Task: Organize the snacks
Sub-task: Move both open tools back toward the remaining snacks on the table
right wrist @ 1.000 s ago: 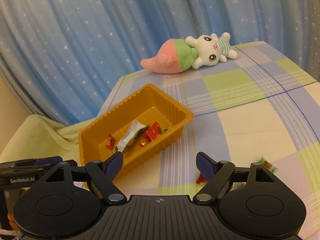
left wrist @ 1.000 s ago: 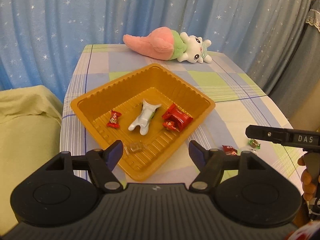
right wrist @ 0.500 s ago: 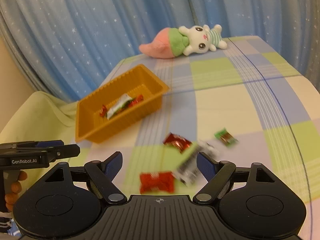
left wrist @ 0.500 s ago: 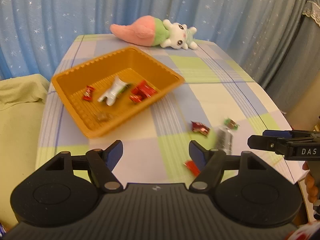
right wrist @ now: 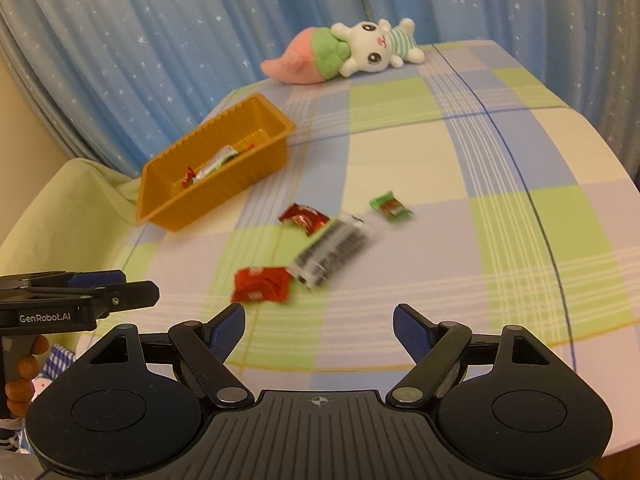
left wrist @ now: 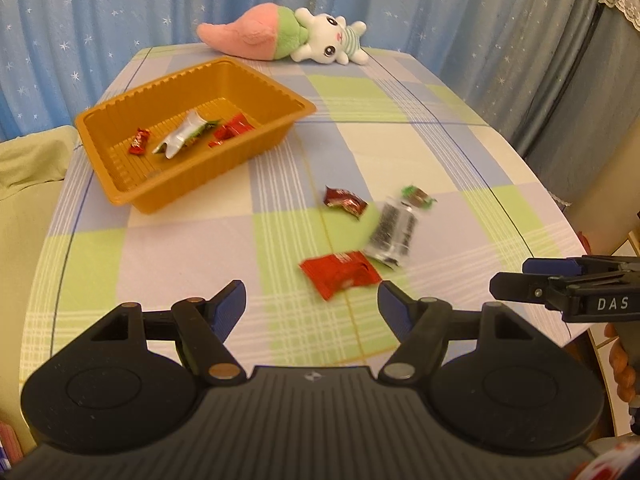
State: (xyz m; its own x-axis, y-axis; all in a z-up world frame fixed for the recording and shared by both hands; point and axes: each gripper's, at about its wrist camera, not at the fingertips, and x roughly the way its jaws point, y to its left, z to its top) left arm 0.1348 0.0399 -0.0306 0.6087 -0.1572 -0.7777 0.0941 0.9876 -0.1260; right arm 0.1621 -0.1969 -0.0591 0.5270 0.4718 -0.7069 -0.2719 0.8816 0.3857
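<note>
An orange tray (left wrist: 120,184) (right wrist: 256,172) on the checked tablecloth holds a silver packet (left wrist: 182,136) and small red sweets (left wrist: 139,142). On the cloth nearer me lie a red packet (left wrist: 340,273) (right wrist: 262,285), a silver-and-black packet (left wrist: 392,232) (right wrist: 334,250), a dark red sweet (left wrist: 345,201) (right wrist: 304,218) and a green sweet (left wrist: 418,196) (right wrist: 390,207). My left gripper (left wrist: 312,304) hangs open above the cloth's near edge, just short of the red packet, with nothing between its fingers. My right gripper (right wrist: 319,326) is open and empty too, close behind the same packets.
A pink, green and white plush toy (left wrist: 280,36) (right wrist: 340,54) lies at the table's far edge before a blue starred curtain. A pale green cushion (right wrist: 68,204) sits left of the table. Each view shows the other gripper held by a hand at its side.
Both grippers have drawn back from the tray toward the table's near edge and sunk slightly. The loose packets have come into view in front of them. The jaws kept their width.
</note>
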